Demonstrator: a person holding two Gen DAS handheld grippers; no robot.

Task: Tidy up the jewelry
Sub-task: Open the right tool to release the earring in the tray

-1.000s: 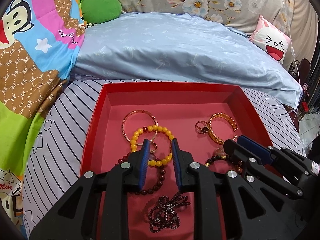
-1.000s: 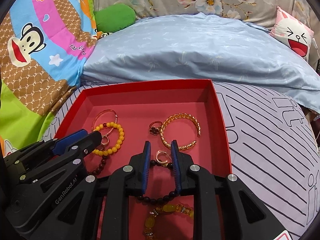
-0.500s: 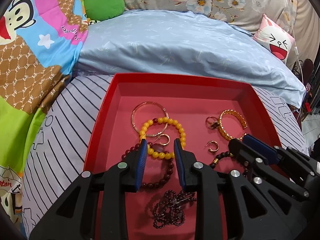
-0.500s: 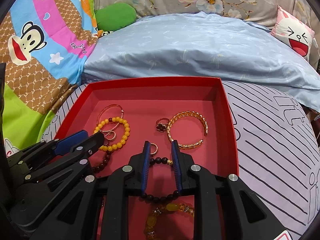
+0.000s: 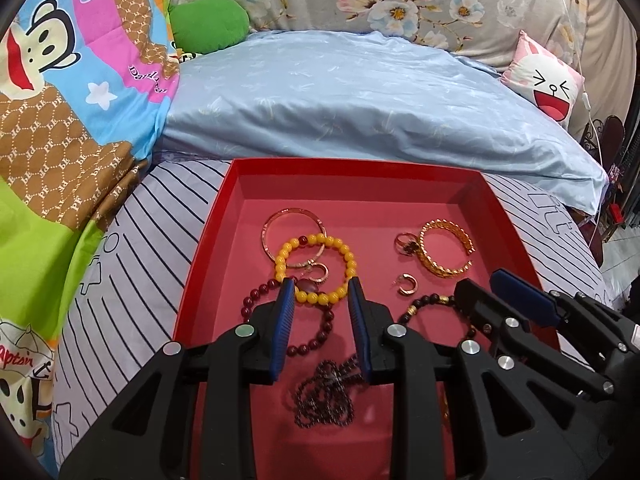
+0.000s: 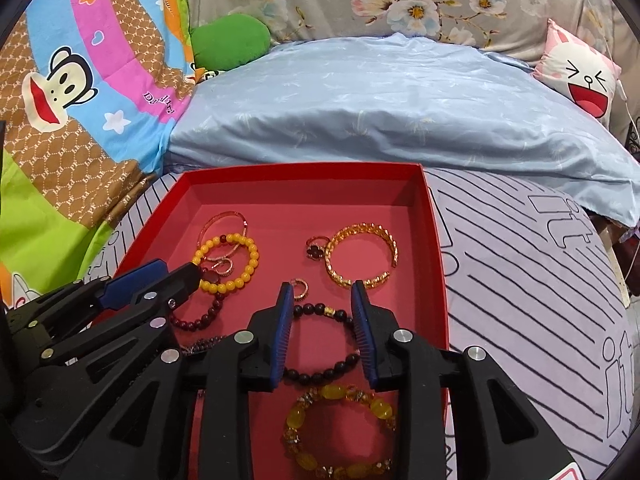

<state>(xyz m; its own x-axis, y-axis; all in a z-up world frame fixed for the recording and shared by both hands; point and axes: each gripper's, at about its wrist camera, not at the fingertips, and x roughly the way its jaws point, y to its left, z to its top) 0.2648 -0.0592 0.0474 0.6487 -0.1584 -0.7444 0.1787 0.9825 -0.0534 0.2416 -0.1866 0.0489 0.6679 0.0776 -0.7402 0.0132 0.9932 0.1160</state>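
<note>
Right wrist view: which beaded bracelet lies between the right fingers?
The black beaded bracelet with one gold bead. It lies in the red tray between the open right gripper fingers; the yellow one sits left, the amber one nearer the camera.

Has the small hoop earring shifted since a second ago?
Yes: in the right wrist view, the hoop earring slid left, away from the gold cuff.

One red tray (image 5: 208, 248), seven bracelets (image 5: 316, 268), two hoop earrings (image 5: 406, 283), one ring (image 5: 404, 242).
</note>
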